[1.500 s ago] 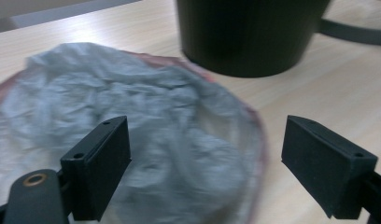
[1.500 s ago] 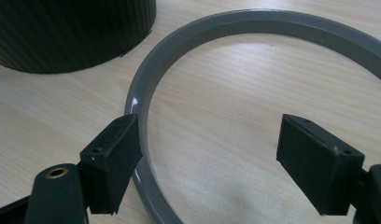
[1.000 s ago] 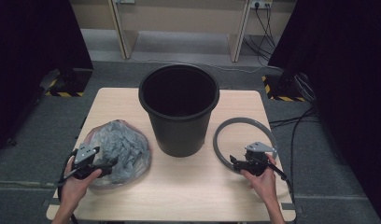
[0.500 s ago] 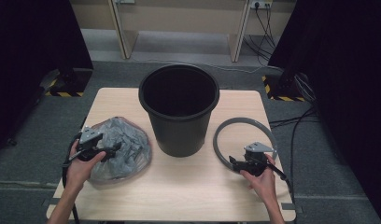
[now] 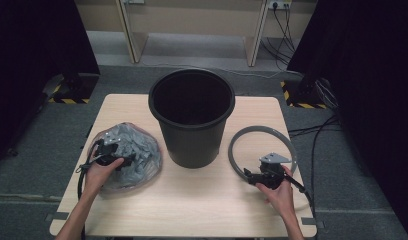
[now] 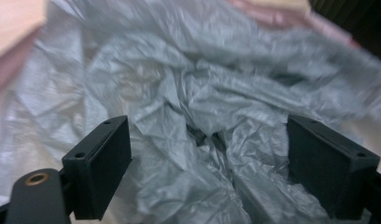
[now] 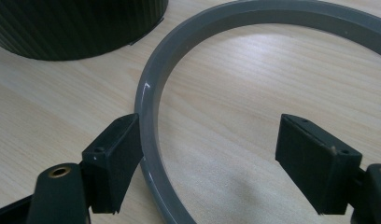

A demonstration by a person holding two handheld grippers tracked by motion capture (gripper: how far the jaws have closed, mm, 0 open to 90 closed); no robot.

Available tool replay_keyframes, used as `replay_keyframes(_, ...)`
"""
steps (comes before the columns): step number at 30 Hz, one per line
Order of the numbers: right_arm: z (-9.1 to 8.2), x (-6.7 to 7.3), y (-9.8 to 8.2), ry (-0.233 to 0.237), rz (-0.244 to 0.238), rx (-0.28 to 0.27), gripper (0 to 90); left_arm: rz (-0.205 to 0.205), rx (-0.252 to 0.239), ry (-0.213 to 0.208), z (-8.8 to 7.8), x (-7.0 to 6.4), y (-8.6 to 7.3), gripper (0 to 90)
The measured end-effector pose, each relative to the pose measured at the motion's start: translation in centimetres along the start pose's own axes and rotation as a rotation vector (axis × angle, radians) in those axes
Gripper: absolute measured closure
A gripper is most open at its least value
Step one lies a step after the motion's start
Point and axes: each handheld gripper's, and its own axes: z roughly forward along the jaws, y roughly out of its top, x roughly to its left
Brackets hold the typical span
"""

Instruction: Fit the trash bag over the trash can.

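A crumpled grey plastic bag (image 5: 137, 147) lies on the left of the wooden table (image 5: 202, 200). My left gripper (image 5: 121, 159) hovers low over it. In the left gripper view its jaws stand wide open above the bag's folds (image 6: 198, 112), the left gripper (image 6: 209, 163) gripping nothing. A black bin (image 5: 192, 117) stands upright at the table's middle. A grey ring (image 5: 264, 131) lies flat to the bin's right. My right gripper (image 5: 248, 176) is open and straddles the ring's near-left rim (image 7: 149, 121), which runs along the inner face of one jaw; the right gripper (image 7: 209, 163) has bare table under it.
The bin's ribbed wall (image 7: 76, 23) stands close beyond the ring. Cables trail from both grippers toward the table's front edge. Dark curtains and floor cables (image 5: 317, 120) surround the table.
My left hand has moved forward and to the right, from the bag's near-left edge onto the bag. The right hand and the ring have stayed put.
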Motion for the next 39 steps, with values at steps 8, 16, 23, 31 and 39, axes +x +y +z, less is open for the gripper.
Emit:
replay_keyframes(8, -0.2, -0.2, 0.1, -0.007, -0.005, -0.013, 24.0, 0.010, 0.010, -0.101, 1.0, 0.4, -0.6, 33.7)
replay_keyframes(16, -0.1, -0.1, 0.1, -0.002, -0.002, -0.017, 24.4, 0.045, -0.034, -0.116, 0.7, 0.0, -1.1, 67.7)
replay_keyframes(23, -0.4, -0.4, 0.2, -0.002, 0.009, -0.041, 24.8, 0.050, -0.102, -0.128, -0.9, -0.4, -0.4, 75.1)
replay_keyframes(31, -0.6, -0.5, 0.3, -0.005, 0.014, -0.044, 24.9, 0.020, -0.226, -0.143, -4.8, 0.1, 1.4, 74.9)
replay_keyframes(39, -0.5, -0.6, 0.3, -0.004, 0.011, -0.044, 25.0, 0.021, -0.345, -0.165, -9.1, 1.1, 2.4, 74.8)
